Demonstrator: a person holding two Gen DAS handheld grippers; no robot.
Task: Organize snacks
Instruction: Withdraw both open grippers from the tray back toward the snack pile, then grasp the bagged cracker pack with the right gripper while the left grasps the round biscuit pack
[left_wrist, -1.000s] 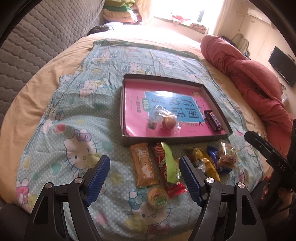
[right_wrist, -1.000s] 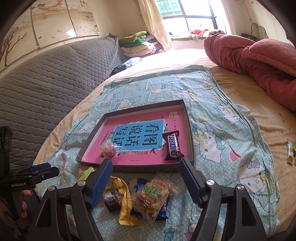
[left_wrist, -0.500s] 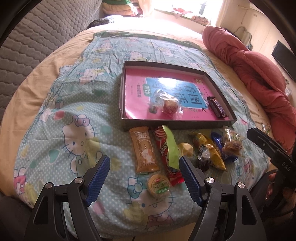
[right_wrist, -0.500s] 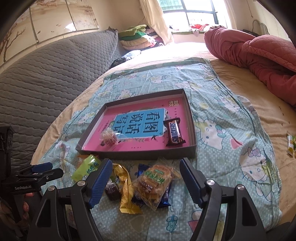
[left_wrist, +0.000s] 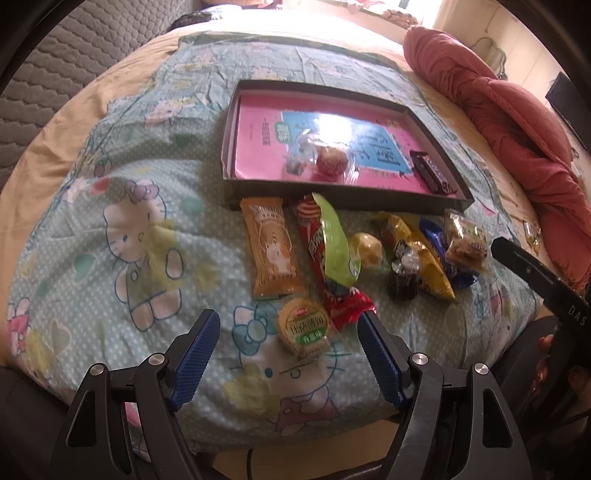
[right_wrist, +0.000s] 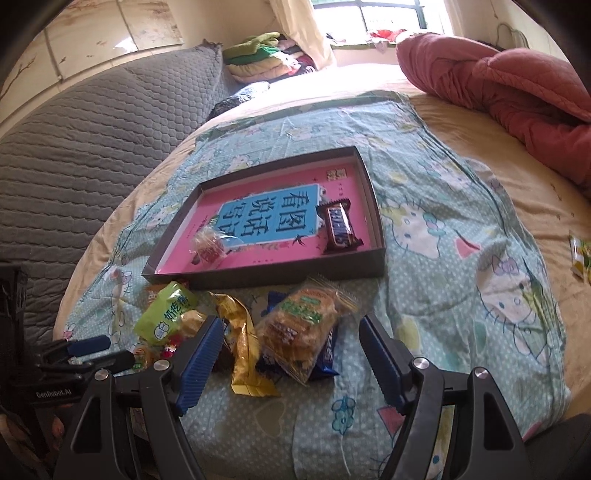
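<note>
A dark shallow box (left_wrist: 343, 199) (right_wrist: 280, 275) with a pink lining lies on the bed. It holds a Snickers bar (left_wrist: 430, 172) (right_wrist: 340, 229) and a clear-wrapped red pastry (left_wrist: 330, 162) (right_wrist: 208, 245). Several loose snacks lie in front of it: an orange packet (left_wrist: 273, 247), a red and green packet (left_wrist: 328, 254), a round green-topped cake (left_wrist: 303, 328), a gold wrapper (right_wrist: 242, 347) and a clear bag of crackers (right_wrist: 304, 325). My left gripper (left_wrist: 286, 360) is open and empty, just short of the round cake. My right gripper (right_wrist: 291, 358) is open and empty around the cracker bag.
A Hello Kitty sheet (left_wrist: 140, 236) covers the bed. A red quilt (right_wrist: 517, 88) is heaped at the far right, a grey quilted headboard (right_wrist: 74, 155) at the left. One small packet (right_wrist: 581, 256) lies off the sheet at the right. The bed's front edge is close below both grippers.
Both grippers have moved forward and down toward the loose snacks, which now look larger and nearer. Both stay open. No snack has moved.
</note>
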